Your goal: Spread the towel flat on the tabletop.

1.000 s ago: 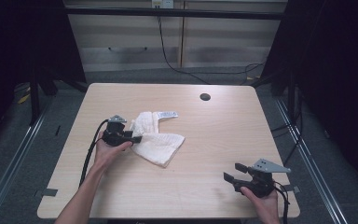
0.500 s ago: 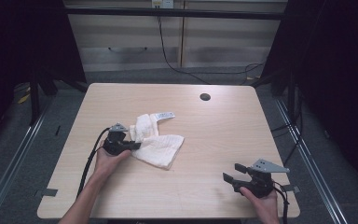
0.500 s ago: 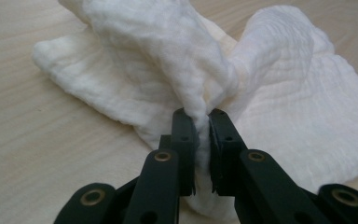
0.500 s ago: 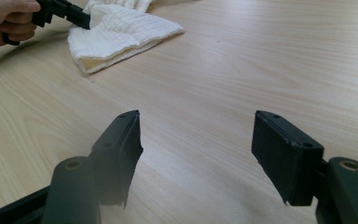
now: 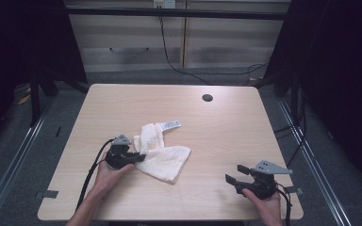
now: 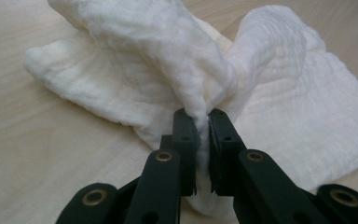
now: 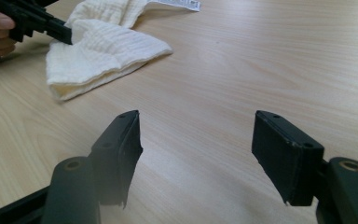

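Cloth (image 6: 279, 93) near the table's (image 5: 122, 99) front-left corner was pinched in our left gripper (image 6: 203, 122), whose jaws had just closed; right gripper (image 7: 196, 140) stood spread. Next, probably, lifting that fold.

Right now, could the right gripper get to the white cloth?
Probably yes: the right gripper is open and only bare table lies between it and the white cloth, which the left gripper already pinches.

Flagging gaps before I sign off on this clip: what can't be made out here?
- Printing on the cloth's label: too small in the high view, cut by the top edge in the right gripper view.
- Cloth fold between the left gripper fingers: hidden by the fingers.
- Right gripper finger bases: blurred, cropped by the bottom edge.
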Action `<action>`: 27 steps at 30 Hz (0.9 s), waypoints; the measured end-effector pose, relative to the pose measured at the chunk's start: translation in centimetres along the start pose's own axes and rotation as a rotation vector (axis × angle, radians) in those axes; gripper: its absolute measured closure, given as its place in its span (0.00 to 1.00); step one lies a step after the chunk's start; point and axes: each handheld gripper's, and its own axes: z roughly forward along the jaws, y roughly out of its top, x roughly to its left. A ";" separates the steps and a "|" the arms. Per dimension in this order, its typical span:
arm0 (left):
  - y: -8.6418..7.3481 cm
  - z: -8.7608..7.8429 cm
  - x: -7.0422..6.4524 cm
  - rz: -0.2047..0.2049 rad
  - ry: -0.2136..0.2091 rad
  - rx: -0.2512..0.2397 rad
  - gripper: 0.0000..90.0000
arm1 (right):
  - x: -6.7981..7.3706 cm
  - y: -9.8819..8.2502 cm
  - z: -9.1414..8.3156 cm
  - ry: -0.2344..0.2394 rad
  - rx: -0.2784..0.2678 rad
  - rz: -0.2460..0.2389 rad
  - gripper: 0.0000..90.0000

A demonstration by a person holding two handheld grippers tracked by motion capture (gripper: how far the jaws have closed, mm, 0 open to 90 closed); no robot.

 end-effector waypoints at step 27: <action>-1.8 -0.4 -5.4 -0.055 -0.070 0.021 0.93 | 0.9 3.0 2.7 0.130 0.099 -0.022 0.44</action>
